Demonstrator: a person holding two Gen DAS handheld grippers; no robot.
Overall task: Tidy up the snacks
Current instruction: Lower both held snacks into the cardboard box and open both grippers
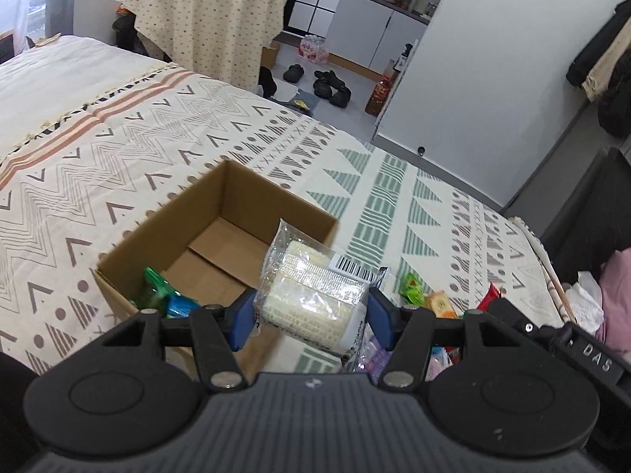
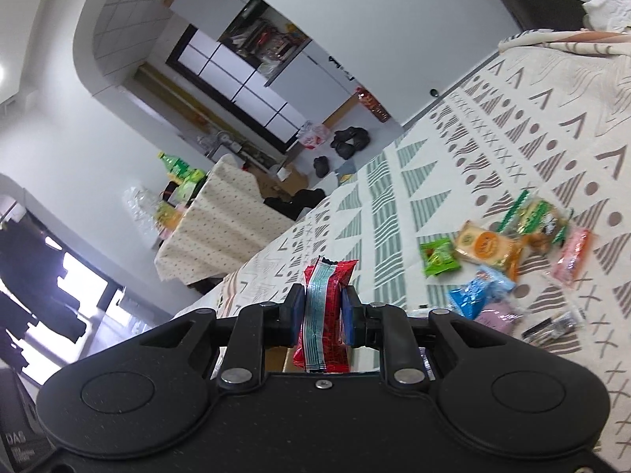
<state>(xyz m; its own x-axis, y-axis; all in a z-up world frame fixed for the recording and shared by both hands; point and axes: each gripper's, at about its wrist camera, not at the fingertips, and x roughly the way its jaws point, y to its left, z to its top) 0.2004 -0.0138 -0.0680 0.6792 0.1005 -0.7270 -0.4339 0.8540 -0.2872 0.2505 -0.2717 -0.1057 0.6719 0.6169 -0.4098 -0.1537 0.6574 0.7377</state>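
My left gripper is shut on a clear pack of pale wafers with a barcode label, held above the near right corner of an open cardboard box on the patterned bedspread. Inside the box lie a green packet and a blue packet. My right gripper is shut on a red and silver snack packet, held upright above the bed. Several loose snacks lie on the bedspread to its right: a green packet, an orange packet and a blue packet.
The bedspread covers a bed. A cloth-covered table stands beyond its far edge, with shoes on the floor. A few snacks lie right of the box. Pink cloth and tissue sit at the right edge.
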